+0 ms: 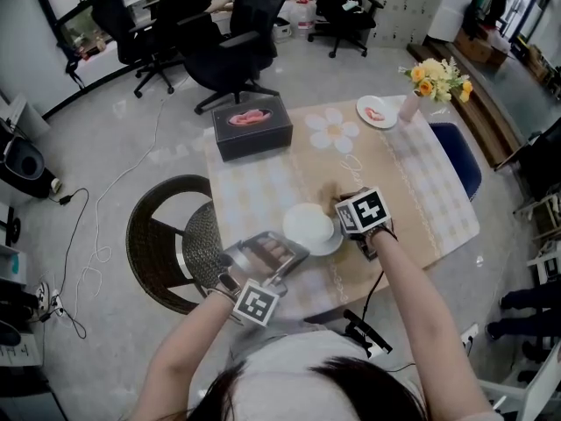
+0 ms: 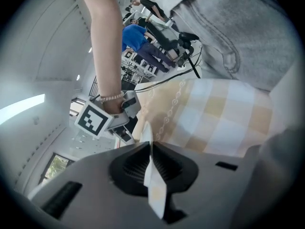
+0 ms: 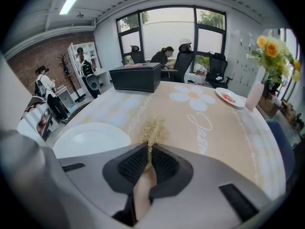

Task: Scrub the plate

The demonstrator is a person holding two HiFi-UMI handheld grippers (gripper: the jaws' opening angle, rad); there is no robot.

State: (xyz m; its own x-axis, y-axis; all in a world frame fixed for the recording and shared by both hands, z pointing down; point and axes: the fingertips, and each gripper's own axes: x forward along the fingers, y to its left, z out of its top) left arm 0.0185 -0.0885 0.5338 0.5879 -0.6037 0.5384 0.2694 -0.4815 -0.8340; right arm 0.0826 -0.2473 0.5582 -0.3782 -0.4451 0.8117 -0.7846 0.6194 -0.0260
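Gripper view reveals right claw clamping scrubber

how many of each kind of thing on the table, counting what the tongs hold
plates: 2, the white plate and the small plate
black box: 1
vase of flowers: 1
scrubber: 1
total: 5
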